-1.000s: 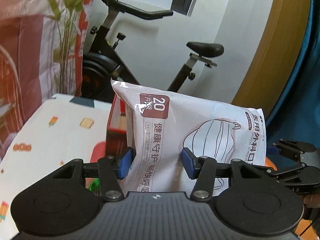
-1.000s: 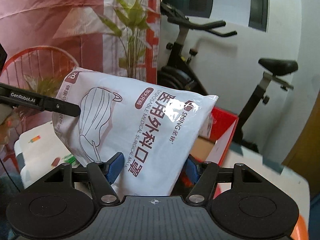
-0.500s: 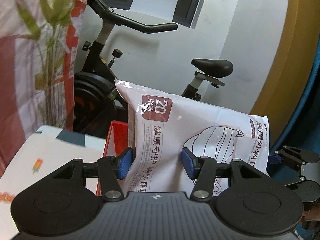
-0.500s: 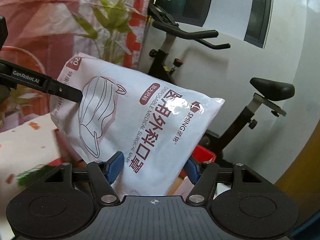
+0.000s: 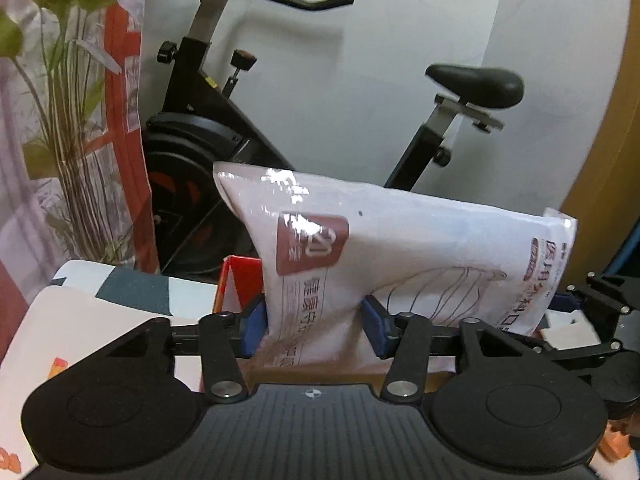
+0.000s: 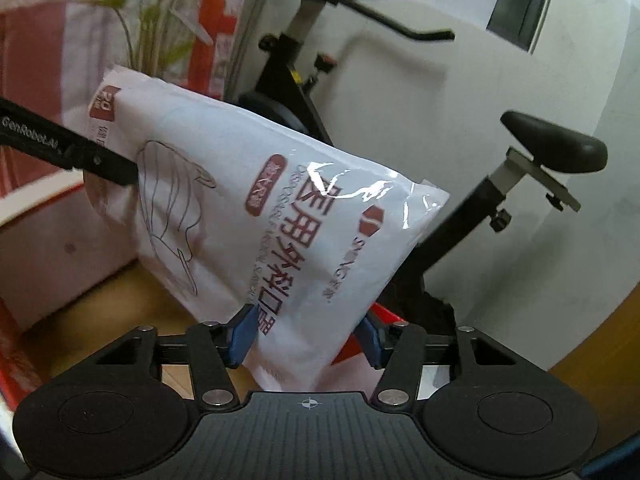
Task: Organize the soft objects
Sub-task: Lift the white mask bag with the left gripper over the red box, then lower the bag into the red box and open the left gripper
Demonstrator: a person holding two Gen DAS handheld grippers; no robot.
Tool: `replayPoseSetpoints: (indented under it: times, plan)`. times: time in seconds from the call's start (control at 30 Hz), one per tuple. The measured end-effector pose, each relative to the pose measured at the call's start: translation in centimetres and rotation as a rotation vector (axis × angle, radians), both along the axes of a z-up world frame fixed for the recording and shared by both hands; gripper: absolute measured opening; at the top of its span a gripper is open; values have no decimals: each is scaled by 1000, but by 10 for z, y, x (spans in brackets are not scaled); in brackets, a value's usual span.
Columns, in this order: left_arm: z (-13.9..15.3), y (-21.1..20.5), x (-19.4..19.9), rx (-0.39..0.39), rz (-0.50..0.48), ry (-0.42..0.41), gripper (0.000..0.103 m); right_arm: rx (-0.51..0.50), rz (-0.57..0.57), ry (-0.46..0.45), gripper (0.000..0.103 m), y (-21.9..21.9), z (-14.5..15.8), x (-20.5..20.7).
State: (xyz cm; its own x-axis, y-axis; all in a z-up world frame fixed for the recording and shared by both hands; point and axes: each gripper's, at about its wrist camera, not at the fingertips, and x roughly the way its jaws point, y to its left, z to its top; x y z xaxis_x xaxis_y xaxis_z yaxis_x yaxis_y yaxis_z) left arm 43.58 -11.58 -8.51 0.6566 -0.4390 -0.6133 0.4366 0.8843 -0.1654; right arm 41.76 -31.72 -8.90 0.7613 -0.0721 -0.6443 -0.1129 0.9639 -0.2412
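grippers tilted downward, closing on mask pack (image 5: 400,256)

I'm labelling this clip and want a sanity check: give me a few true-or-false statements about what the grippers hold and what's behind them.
1. Both grippers grip one white mask pack. True: the left gripper and the right gripper each pinch it, jaws closing.
2. The pack lies flat on the table. False: it is held up in the air.
3. An exercise bike stands behind. True.
4. The box below is blue. False: it is red with a white inside.
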Motion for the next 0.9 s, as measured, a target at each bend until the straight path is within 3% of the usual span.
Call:
replayPoseSetpoints:
  times: [0.07, 0.17, 0.43, 0.57, 0.9]
  plan:
    - [-3, -2, 8, 30, 7, 10, 33, -16, -9, 29, 44, 0, -8, 5]
    - [-9, -2, 19, 52, 13, 38, 28, -4, -19, 68, 44, -2, -17, 11]
    - [-18, -3, 25, 129, 19, 81, 27, 6, -45, 148, 48, -7, -31, 22]
    - [-18, -1, 28, 145, 39, 76, 27, 32, -50, 138, 56, -12, -25, 19]
    - [-10, -2, 15, 141, 44, 52, 28, 72, -92, 76, 52, -16, 0, 3]
